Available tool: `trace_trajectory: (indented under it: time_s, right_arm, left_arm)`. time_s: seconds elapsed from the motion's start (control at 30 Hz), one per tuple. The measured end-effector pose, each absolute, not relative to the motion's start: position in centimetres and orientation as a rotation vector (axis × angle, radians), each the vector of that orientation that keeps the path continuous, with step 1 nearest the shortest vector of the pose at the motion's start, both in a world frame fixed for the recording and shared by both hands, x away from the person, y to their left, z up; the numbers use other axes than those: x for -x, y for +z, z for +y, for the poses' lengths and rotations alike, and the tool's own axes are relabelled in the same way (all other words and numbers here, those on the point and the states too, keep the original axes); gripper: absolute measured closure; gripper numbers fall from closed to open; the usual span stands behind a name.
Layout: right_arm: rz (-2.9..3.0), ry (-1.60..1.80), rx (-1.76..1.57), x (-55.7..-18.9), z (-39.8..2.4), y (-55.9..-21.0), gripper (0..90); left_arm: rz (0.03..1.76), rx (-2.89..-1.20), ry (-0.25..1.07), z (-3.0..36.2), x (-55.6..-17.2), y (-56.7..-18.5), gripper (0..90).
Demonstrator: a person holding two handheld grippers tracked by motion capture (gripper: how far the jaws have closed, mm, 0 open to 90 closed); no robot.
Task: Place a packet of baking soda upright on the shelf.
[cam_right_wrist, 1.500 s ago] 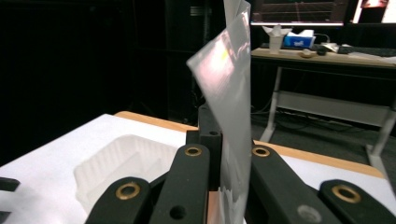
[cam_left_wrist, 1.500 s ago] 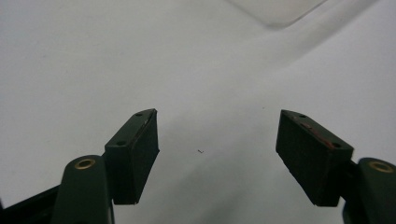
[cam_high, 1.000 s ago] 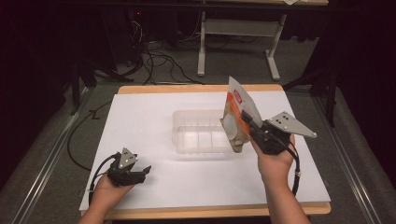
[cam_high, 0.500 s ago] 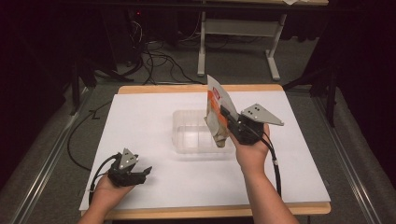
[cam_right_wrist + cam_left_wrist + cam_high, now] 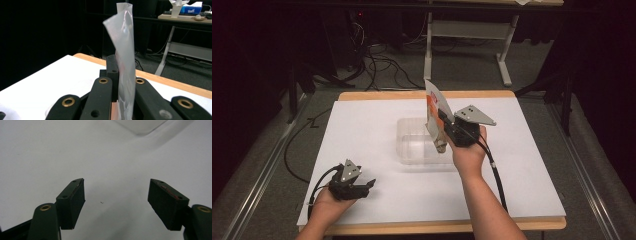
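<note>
A white and orange plastic pouch [image 5: 433, 106] stands upright in my right gripper [image 5: 443, 121], which is shut on its lower part. The pouch's bottom end hangs over the right side of a clear plastic container [image 5: 414, 145] in the middle of the white table. In the right gripper view the silvery pouch [image 5: 124, 45] rises from between the closed jaws of the right gripper [image 5: 120, 75]. My left gripper [image 5: 368, 185] rests near the table's front left, open and holding nothing. In the left gripper view the left gripper [image 5: 115, 200] has its jaws wide apart over the bare surface, and a corner of the container [image 5: 142, 125] lies ahead.
The white table top [image 5: 362, 130] has a wooden rim [image 5: 377, 95]. Beyond it are a metal desk frame [image 5: 472, 30] and cables on the floor [image 5: 377, 65]. A tissue box [image 5: 191, 9] sits on a far desk. Metal rails run along both sides of the table.
My right gripper has carried the pouch leftward from the container's right side to above its right part. The left gripper has stayed still.
</note>
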State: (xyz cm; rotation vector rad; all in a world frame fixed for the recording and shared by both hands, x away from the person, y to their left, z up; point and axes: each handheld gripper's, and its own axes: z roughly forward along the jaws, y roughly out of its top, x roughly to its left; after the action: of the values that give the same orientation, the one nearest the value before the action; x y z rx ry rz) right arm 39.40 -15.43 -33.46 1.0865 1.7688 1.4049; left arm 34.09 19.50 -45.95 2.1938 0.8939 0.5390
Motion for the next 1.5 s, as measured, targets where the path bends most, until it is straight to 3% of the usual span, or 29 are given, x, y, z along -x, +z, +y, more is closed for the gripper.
trace_trajectory:
  time_s: [1.5]
  right_arm:
    - [1.829,1.331,-1.081,-41.4,-13.2,-37.4,90.0]
  left_arm:
    - [0.892,-2.203,0.533,19.5,-34.2,-46.0,30.3]
